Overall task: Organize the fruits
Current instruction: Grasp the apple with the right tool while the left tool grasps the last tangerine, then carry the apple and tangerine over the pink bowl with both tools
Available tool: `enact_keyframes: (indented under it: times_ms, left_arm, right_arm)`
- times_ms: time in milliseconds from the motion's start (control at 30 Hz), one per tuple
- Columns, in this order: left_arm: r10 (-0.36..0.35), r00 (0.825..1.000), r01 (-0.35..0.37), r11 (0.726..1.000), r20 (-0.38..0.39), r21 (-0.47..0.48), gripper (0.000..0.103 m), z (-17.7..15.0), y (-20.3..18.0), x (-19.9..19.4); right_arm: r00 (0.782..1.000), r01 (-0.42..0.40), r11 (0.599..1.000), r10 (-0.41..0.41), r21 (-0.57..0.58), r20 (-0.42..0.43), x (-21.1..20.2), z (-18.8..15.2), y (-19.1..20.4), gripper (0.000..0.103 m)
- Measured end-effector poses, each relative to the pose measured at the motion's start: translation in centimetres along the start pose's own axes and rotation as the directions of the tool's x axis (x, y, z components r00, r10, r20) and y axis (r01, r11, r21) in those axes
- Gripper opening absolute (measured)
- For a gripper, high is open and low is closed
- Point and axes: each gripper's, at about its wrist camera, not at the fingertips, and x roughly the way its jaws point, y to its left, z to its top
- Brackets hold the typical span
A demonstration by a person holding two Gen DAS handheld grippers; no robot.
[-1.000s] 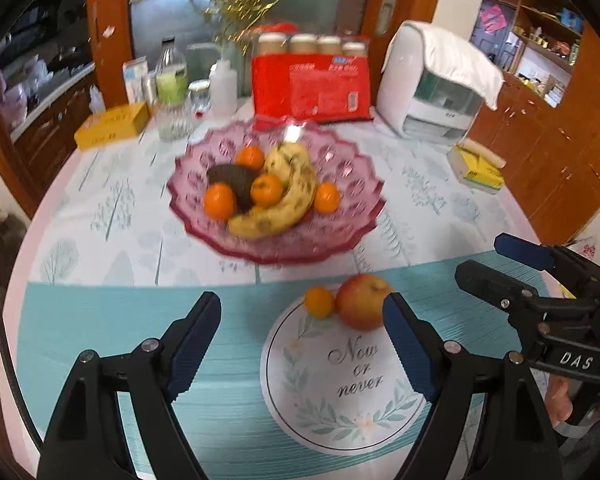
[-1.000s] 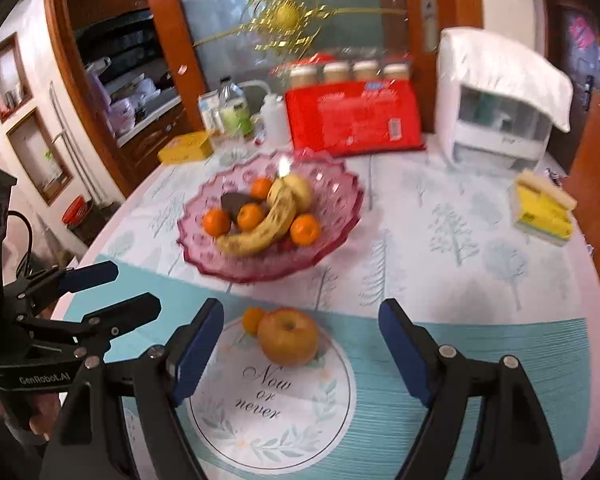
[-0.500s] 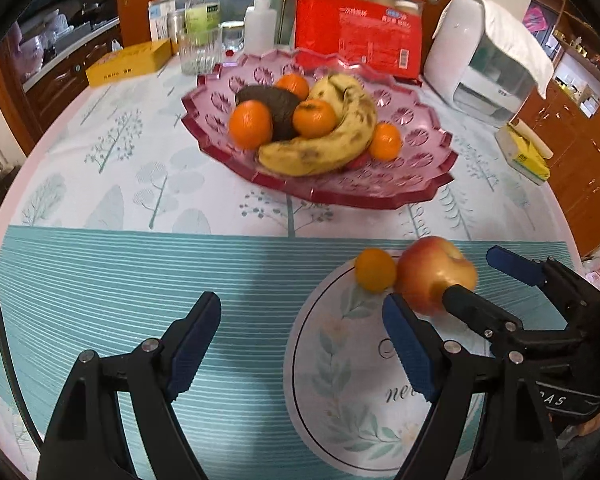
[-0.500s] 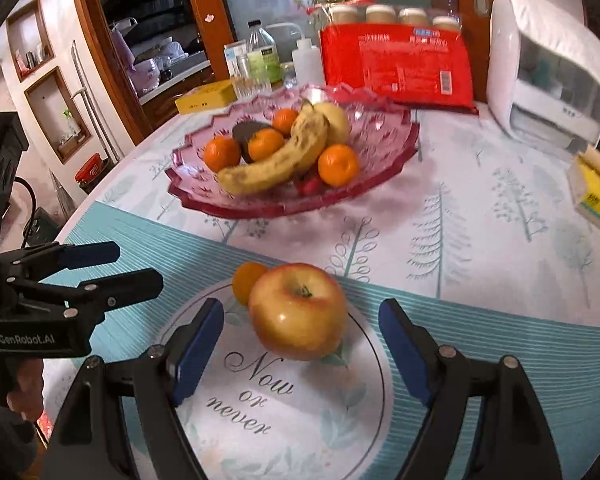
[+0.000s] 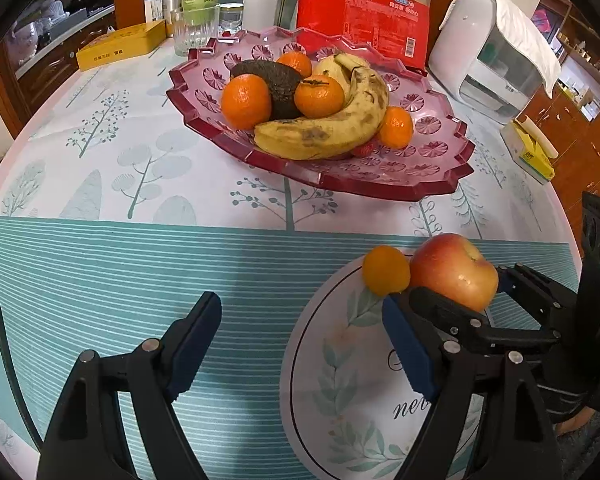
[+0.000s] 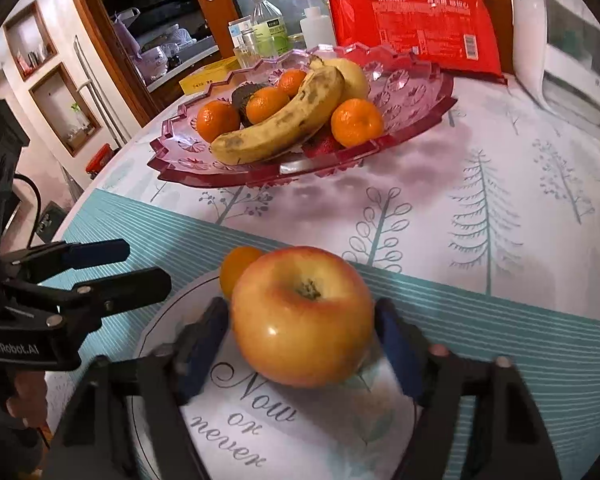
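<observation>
A red-yellow apple (image 6: 302, 316) rests on the round "Now or never" mat (image 6: 260, 432), touching a small tangerine (image 6: 238, 266) on its far left side. My right gripper (image 6: 302, 344) has its blue pads at both sides of the apple, closing onto it. In the left wrist view the apple (image 5: 454, 270) and tangerine (image 5: 385, 270) show at right with the right gripper (image 5: 456, 294) around the apple. My left gripper (image 5: 300, 344) is open and empty over the striped cloth. The pink glass fruit bowl (image 5: 396, 184) holds a banana (image 5: 332, 128), tangerines and an avocado.
Behind the bowl stand a red pack of paper cups (image 5: 364, 12), bottles and a glass (image 5: 194, 30), a yellow box (image 5: 120, 44) and a white appliance (image 5: 496, 48). A yellow tissue pack (image 5: 532, 152) lies near the table's right edge.
Both grippers moved forward and lower toward the table. My right gripper's fingers narrowed from wide open to either side of the apple. The left gripper stayed open.
</observation>
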Motion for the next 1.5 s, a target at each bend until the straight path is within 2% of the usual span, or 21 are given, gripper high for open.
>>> enact_keyframes:
  times_ms: [100,400,700,833,1067,1300,1500]
  left_arm:
    - [-0.002,1.000,0.002,1.000,-0.005,0.004,0.082,0.0,0.0,0.3]
    - [-0.036,0.999,0.037,0.999,-0.021,0.035,0.082,0.3,-2.0,1.9]
    - [-0.049,0.999,0.047,0.997,0.024,0.066,0.081,0.9,-4.7,3.4]
    - [-0.042,0.999,0.039,0.995,0.024,0.087,0.073,0.8,-5.4,4.1]
    - [-0.037,0.999,0.033,0.991,0.026,0.127,0.035,0.5,-6.7,5.0]
    - [-0.043,0.998,0.038,0.992,0.039,0.118,0.031,0.2,-6.5,4.5]
    - [-0.053,0.997,0.045,0.992,0.061,0.120,0.031,-0.4,-6.3,2.0]
  right_arm:
    - [1.000,-0.003,1.000,0.003,0.000,0.001,-0.1,0.0,0.0,0.067]
    - [0.996,0.083,0.996,-0.084,0.045,0.022,-1.1,-0.7,-1.6,0.067]
    - [0.989,0.139,0.982,-0.145,0.127,0.038,-2.3,-1.4,-4.1,0.067]
    - [0.986,0.155,0.979,-0.162,0.134,0.045,-2.7,-1.6,-4.5,0.067]
    - [0.980,0.182,0.976,-0.190,0.122,0.055,-3.2,-2.2,-4.5,0.067]
    - [0.980,0.184,0.975,-0.192,0.124,0.059,-3.4,-2.4,-4.5,0.067]
    - [0.983,0.166,0.979,-0.174,0.122,0.057,-4.0,-2.7,-3.8,0.067]
